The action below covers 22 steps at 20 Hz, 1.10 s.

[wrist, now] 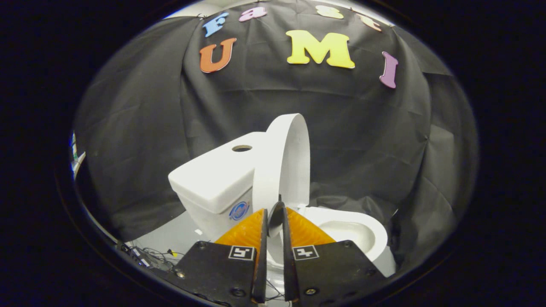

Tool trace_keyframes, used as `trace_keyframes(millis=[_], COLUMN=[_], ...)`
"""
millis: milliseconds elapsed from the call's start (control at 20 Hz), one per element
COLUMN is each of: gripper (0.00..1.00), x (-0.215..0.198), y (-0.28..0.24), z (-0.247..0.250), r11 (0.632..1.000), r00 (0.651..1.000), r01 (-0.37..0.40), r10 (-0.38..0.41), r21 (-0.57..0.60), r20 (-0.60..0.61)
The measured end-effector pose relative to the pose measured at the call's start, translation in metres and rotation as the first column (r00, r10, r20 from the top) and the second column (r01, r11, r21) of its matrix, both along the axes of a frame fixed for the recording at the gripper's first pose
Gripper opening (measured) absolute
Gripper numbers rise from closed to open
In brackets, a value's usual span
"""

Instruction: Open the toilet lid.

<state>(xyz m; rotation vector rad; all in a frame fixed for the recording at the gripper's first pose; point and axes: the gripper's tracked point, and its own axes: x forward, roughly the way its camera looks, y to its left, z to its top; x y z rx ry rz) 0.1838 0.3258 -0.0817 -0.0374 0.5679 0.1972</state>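
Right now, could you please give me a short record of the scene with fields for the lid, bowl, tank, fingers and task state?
lid: toilet lid raised, standing near upright beside the tank
bowl: toilet bowl uncovered, seat rim showing, beyond the fingers
tank: tank behind the lid, a round hole in its top
fingers: gripper fingers nearly together, a narrow gap left; tips at the lid's lower edge, whether they press on it cannot be told
surroundings: black cloth wall behind; cables on the floor beside the tank
task state: lid appears open
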Motion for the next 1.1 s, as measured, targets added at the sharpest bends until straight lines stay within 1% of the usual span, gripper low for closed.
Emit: trace_keyframes(millis=[200, 600, 850, 950, 1050, 1100], gripper=[0.18, 0.18, 0.18, 0.18, 0.22, 0.3], x=[0.0, 0.001, 0.002, -0.001, -0.003, -0.006], y=[0.006, 0.024, 0.023, 0.023, 0.024, 0.026], z=[-0.001, -0.003, -0.004, -0.003, 0.003, 0.009], r11=[1.0, 0.999, 0.997, 0.996, 0.994, 0.992], r00=[1.0, 1.0, 0.999, 0.998, 0.994, 0.992], r01=[-0.005, -0.029, -0.045, -0.063, -0.105, -0.124], r10=[0.005, 0.029, 0.046, 0.063, 0.105, 0.124], r21=[-0.017, -0.016, -0.058, -0.063, -0.02, 0.0], r20=[-0.002, -0.007, 0.004, 0.0, 0.009, 0.02])
